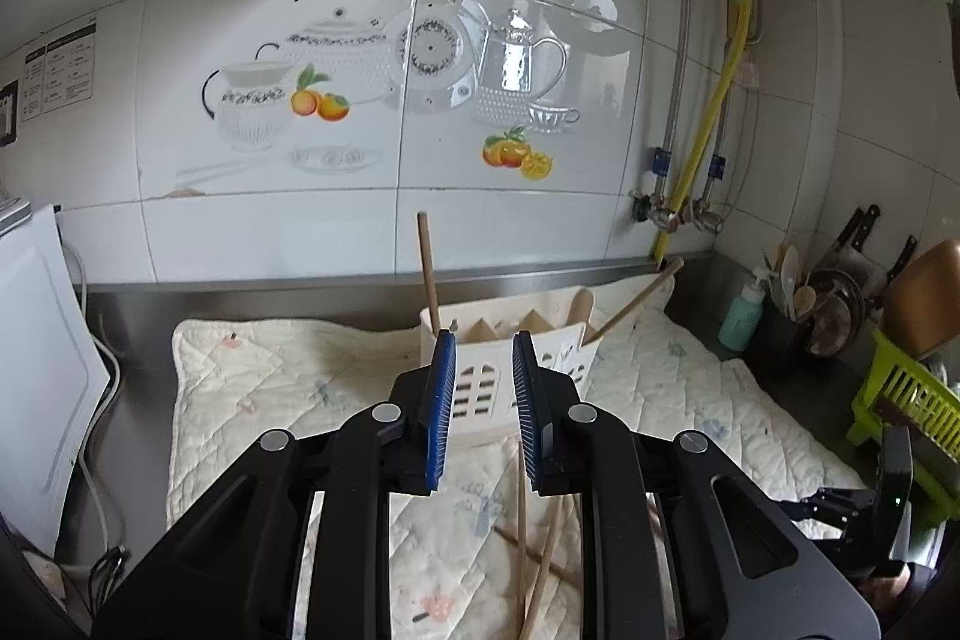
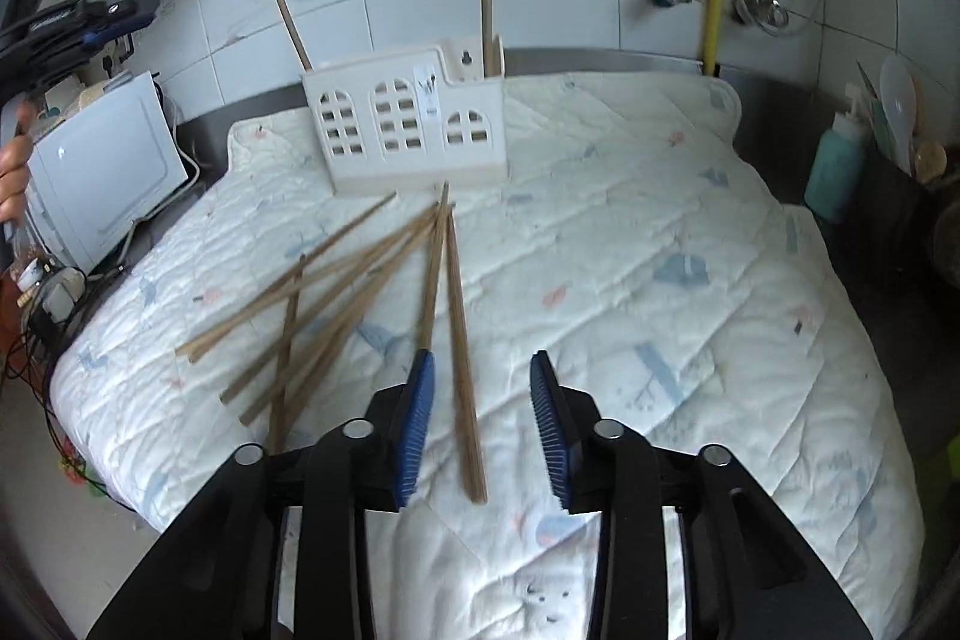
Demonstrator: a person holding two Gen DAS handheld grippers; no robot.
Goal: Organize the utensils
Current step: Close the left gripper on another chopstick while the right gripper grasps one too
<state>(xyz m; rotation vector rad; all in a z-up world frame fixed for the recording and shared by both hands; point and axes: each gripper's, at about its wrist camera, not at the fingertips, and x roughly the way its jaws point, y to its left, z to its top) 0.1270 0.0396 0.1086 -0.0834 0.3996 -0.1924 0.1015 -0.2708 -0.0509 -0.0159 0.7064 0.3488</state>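
Your landmark is the white utensil holder (image 2: pixel 414 124), the plastic caddy with arched window cut-outs that stands on the quilted mat (image 2: pixel 630 280) near the steel backsplash.

Your left gripper (image 1: pixel 480 400) hovers in front of the holder, pointing at its windowed face. Its blue pads stand a narrow gap apart with nothing between them; the holder's wall shows through the gap behind them. In the holder, one chopstick (image 1: pixel 429 268) stands nearly upright at the left end, and another (image 1: pixel 636 301) leans out to the right; a wooden spoon top (image 1: pixel 581 307) pokes up between them.

Your right gripper (image 2: pixel 483 424) is on the near side of the holder, low over the mat. Its pads are apart, and one loose chopstick (image 2: pixel 462 370) lies on the mat between them, nearer the left pad; neither pad presses on it. A second chopstick (image 2: pixel 433 274) runs beside it toward the holder's front. The pile of loose chopsticks (image 2: pixel 312 304) fans out from the holder's front toward the near left.

To the right of the holder, beyond the mat's edge, stands a teal pump bottle (image 2: pixel 837 166); I cannot read any label on it. On the holder's front hangs a small white sticker (image 2: pixel 427 91) with dark marks too small to read. A printed notice (image 1: pixel 60 70) on the tiles far left of the holder is also illegible.
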